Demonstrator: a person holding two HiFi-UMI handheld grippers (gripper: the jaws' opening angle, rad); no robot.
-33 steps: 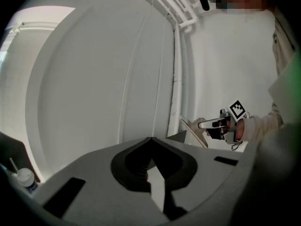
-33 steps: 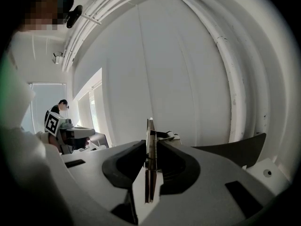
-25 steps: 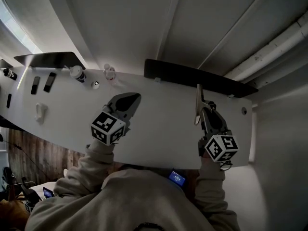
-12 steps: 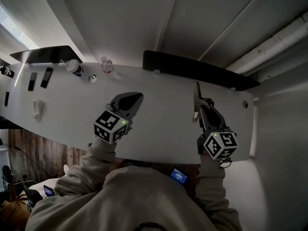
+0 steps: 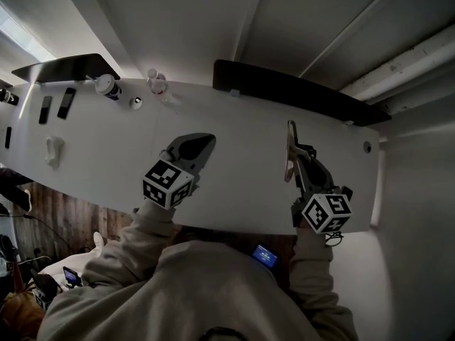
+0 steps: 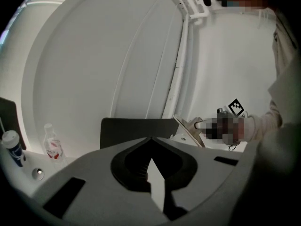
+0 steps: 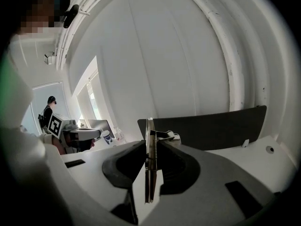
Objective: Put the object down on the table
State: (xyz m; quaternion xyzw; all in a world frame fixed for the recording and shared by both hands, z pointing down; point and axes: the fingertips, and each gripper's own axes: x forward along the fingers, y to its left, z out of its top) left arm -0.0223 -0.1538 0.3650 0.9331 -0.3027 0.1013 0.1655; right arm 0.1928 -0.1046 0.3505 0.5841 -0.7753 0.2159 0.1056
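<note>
Your right gripper (image 5: 301, 160) pinches a thin clipboard (image 5: 289, 148) on edge over the right side of the white table (image 5: 234, 130). The jaws stand partly apart, closed on the board, and its spring clip shows just past them. Whether its lower edge meets the tabletop cannot be told. Your left gripper (image 5: 192, 146) hovers over mid-table with its jaws together and nothing between them. Near the table's far edge on the left stand a clear bottle with a red label (image 5: 155, 82) and a white blue-labelled container (image 5: 106, 87), well apart from the board. Their contents cannot be made out.
</note>
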